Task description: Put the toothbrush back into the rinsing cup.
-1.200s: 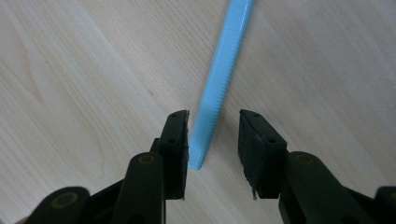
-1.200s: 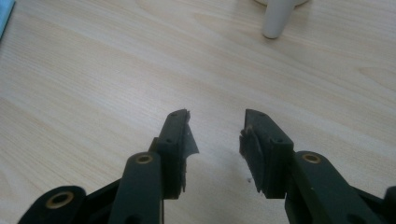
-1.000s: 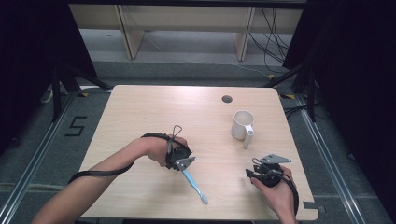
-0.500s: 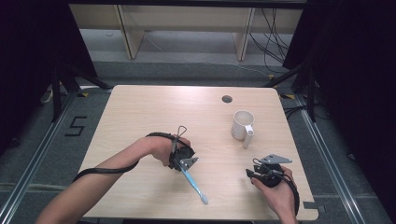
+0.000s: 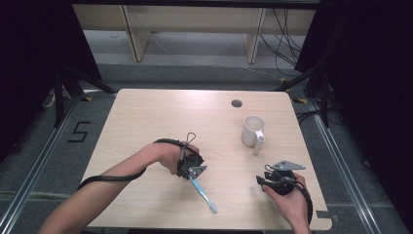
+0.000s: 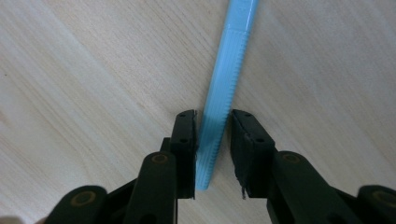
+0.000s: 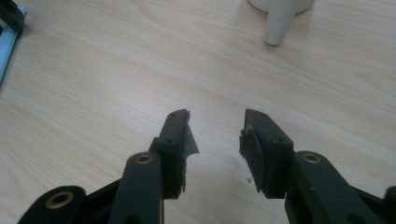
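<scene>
left tongs (image 6: 213,140) closing around blue toothbrush (image 6: 223,88) handle on desk (image 5: 146,122), small gap at one pad. right tongs (image 7: 215,140) apart, gripping nothing.

The left gripper (image 5: 195,171) now sits a little nearer the table's near edge than it does a second ago, and the forearm behind it lies flatter across the wood. Its jaws have just been closing around the end of the light-blue toothbrush (image 6: 219,107) (the handle runs straight up between them in the left gripper view). One pad touches the handle's edge; on the other side a thin gap remains, so the grip is not yet tight.
</scene>
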A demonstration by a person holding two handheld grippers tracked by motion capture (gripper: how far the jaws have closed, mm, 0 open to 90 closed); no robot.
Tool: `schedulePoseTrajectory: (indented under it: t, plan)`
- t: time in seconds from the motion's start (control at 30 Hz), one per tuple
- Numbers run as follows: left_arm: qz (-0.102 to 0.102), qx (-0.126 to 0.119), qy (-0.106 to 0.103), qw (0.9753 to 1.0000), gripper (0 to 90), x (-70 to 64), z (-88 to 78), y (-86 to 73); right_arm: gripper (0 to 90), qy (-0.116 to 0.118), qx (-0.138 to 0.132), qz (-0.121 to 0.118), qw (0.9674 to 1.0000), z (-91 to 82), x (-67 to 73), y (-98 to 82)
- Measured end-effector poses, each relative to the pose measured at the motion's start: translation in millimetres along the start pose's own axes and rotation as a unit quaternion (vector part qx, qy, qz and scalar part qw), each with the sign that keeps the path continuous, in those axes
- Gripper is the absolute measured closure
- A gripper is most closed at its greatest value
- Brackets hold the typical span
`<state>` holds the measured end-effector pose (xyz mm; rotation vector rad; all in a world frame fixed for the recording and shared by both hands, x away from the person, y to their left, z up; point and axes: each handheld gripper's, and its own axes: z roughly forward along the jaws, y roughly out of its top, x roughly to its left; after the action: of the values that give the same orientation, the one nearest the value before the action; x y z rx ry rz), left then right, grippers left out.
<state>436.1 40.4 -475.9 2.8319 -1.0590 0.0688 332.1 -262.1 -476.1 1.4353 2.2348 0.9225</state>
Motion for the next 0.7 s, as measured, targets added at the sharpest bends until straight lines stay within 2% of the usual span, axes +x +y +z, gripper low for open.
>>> schedulePoseTrajectory:
  t: [0.07, 0.1, 0.2, 0.23, 0.33, 0.7]
  plan:
    - [-0.002, 0.001, -0.005, 1.0, 73.0, -0.4, 0.2, 0.7, 61.2, -0.002, -0.004, -0.005, 1.0, 0.2, -1.3, -0.1]
    - [-0.002, 0.002, -0.007, 1.0, 73.6, -0.6, 0.4, 1.0, 61.2, -0.002, 0.003, -0.002, 1.0, -1.4, -1.0, -0.7]
    - [-0.006, 0.006, -0.016, 0.9998, 74.9, -0.4, 0.3, 1.9, 61.2, -0.002, 0.003, -0.002, 1.0, -1.6, -1.3, -0.9]
    - [-0.008, 0.008, -0.016, 0.9998, 75.5, -0.4, 0.3, 2.1, 61.2, -0.001, 0.0, 0.005, 1.0, -1.2, -0.4, -0.7]
    - [-0.031, 0.009, -0.02, 0.9993, 76.8, -1.8, 0.8, 2.4, 61.2, 0.0, 0.002, 0.007, 1.0, -0.9, 0.0, -1.0]
    - [-0.059, 0.018, -0.028, 0.9977, 78.1, -3.4, 0.1, 4.1, 61.2, 0.001, 0.0, 0.006, 1.0, -0.4, -0.4, -1.4]
